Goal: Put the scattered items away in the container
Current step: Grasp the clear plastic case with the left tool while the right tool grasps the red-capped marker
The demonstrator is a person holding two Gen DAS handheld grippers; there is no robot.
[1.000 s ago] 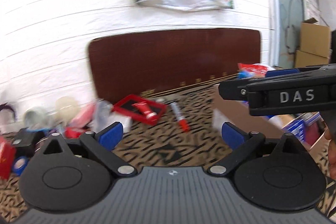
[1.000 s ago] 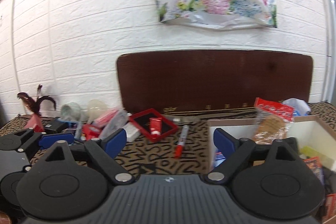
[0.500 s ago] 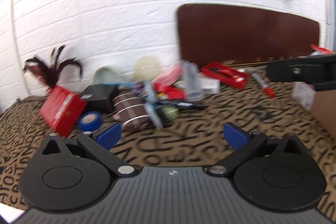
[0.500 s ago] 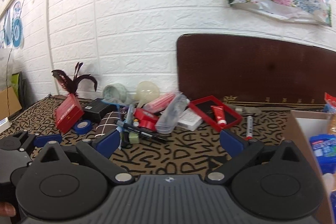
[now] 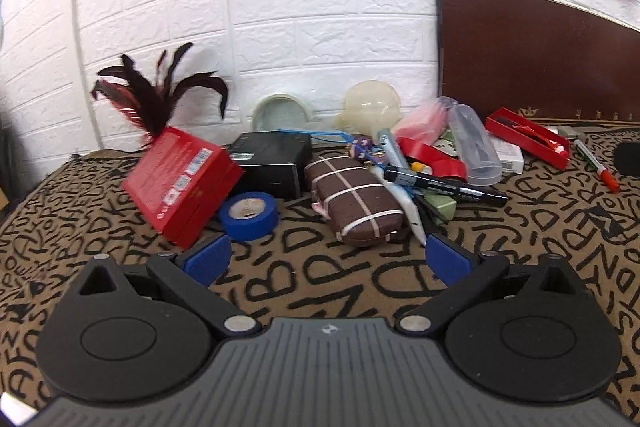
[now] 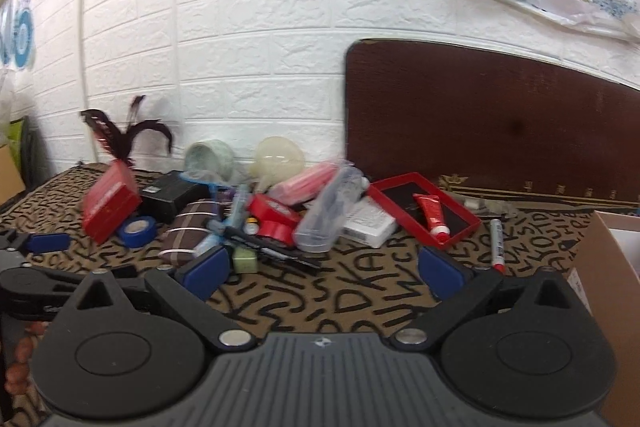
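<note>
A pile of scattered items lies on the patterned cloth. In the left wrist view I see a red box (image 5: pixel 182 179), a blue tape roll (image 5: pixel 248 210), a brown striped case (image 5: pixel 354 205), a black marker (image 5: pixel 444 185) and a clear case (image 5: pixel 472 145). My left gripper (image 5: pixel 328 259) is open and empty, just short of the brown case. My right gripper (image 6: pixel 320 269) is open and empty, in front of the pile. The cardboard container (image 6: pixel 612 307) shows at the right edge of the right wrist view. The left gripper's finger (image 6: pixel 48 242) shows at far left.
A red tray (image 6: pixel 424 209) with a red tube sits right of the pile, a red-capped marker (image 6: pixel 496 245) beside it. A dark wooden board (image 6: pixel 500 123) leans on the white brick wall. Feathers (image 5: pixel 156 99) stand behind the red box.
Both grippers have swung left, away from the container and toward the pile. The left gripper has come closer to the brown case. Both stay open and empty.
</note>
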